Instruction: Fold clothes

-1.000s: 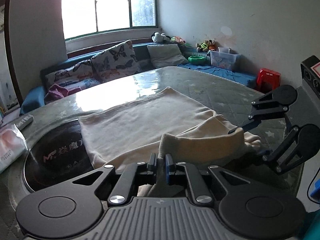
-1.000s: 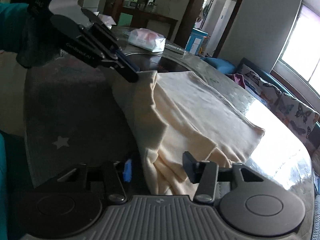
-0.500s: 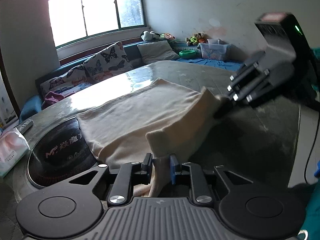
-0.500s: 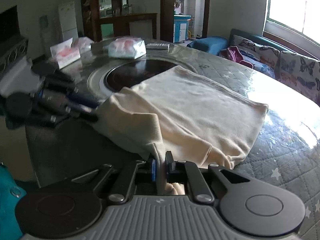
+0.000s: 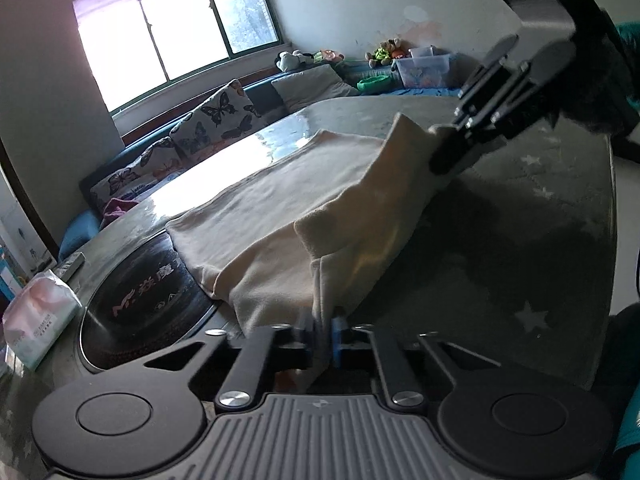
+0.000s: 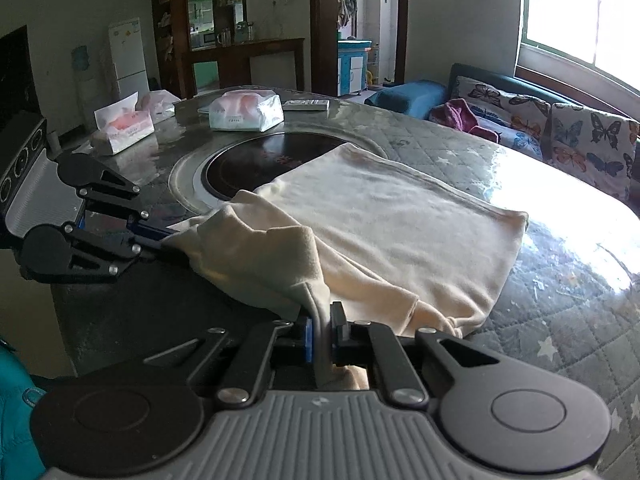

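A cream-coloured garment [image 5: 304, 208] lies partly folded on a round table [image 5: 540, 240] with a grey quilted cover; it also shows in the right wrist view [image 6: 400, 232]. My left gripper [image 5: 322, 338] is shut on the garment's near edge and holds it a little above the table. My right gripper [image 6: 320, 334] is shut on the other end of that same edge, also raised. Each gripper shows in the other's view: the right one at the upper right [image 5: 444, 160], the left one at the left [image 6: 168, 242]. The held edge hangs stretched between them.
A black round hotplate [image 6: 260, 160] sits in the table's middle, partly under the garment. Tissue packs [image 6: 244, 110] [image 6: 120, 124] and a remote [image 6: 306, 105] lie on the far side. A sofa with butterfly cushions [image 5: 208, 120] runs under the window.
My right gripper closed on the garment's edge. Both grippers lifted the edge off the table and moved apart, stretching it between them.
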Tool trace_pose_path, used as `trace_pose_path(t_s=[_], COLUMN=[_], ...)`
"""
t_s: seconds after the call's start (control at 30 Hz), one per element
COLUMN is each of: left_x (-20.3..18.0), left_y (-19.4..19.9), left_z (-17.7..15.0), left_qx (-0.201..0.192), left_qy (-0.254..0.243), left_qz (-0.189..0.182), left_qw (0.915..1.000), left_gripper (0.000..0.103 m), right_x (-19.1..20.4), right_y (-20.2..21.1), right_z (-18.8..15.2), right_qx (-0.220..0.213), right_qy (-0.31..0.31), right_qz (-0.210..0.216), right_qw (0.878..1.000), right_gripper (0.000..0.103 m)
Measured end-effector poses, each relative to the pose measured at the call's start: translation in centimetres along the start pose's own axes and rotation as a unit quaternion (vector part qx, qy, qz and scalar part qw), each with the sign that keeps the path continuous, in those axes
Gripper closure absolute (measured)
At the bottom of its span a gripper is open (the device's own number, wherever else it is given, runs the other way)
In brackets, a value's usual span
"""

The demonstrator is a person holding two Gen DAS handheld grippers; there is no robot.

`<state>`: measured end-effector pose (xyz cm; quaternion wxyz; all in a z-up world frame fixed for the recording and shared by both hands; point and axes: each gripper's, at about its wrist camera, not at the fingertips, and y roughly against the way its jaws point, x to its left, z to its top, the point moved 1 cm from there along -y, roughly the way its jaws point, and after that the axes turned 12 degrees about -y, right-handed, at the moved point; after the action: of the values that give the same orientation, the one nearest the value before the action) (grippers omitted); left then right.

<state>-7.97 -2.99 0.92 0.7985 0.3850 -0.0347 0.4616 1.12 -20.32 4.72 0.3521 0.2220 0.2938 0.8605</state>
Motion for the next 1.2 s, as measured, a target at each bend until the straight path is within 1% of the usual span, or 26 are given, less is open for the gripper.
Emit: trace_pose_path(t_s=[0.13,0.33,0.57,0.67,0.73,0.87,0.97,1.07,1.2], left_x=[0.5,0.1,-2.0,-2.4,-2.3,-0.8,0.8,2.6,5.3], left_y=[1.0,4.4,9.9,11.0,10.9,9.7,8.4,6.3,2.2], left_z=[0.4,0.9,0.8,1.0,1.4,2.2,3.1,4.0,4.9], left_qx=[-0.014,-0.037,-0.052,-0.056,-0.061,-0.072,-0.082,-0.081,-0.07], left_qy=[0.012,0.024,0.045,0.05,0.05,0.057,0.058,0.053,0.057], left_qz=[-0.003,-0.014,-0.036,-0.031,-0.026,-0.012,-0.005,0.003,0.006], left_qw=[0.9998,0.9989,0.997,0.9967,0.9965,0.9956,0.995,0.9953,0.9959], left_gripper=[0.098,0.098,0.098,0.098,0.098,0.098,0.098,0.098,0.098], right_x=[0.3,1.6,4.8,6.3,6.3,6.1,4.9,3.3,1.2], right_y=[0.9,4.0,8.9,10.4,10.7,11.0,10.7,9.6,7.2], right_z=[-0.4,-1.3,-3.5,-4.5,-4.2,-3.3,-1.7,0.6,3.1], right_qx=[-0.01,-0.018,-0.004,0.006,0.003,-0.008,-0.018,-0.022,-0.021], right_qy=[0.0,0.011,0.027,0.035,0.033,0.028,0.022,0.018,0.018], right_qz=[0.0,0.014,0.039,0.042,0.039,0.03,0.023,0.015,0.003], right_qw=[1.0,1.0,0.999,0.998,0.999,0.999,0.999,0.999,1.0], right_gripper=[0.097,0.097,0.097,0.097,0.097,0.097,0.099,0.099,0.099])
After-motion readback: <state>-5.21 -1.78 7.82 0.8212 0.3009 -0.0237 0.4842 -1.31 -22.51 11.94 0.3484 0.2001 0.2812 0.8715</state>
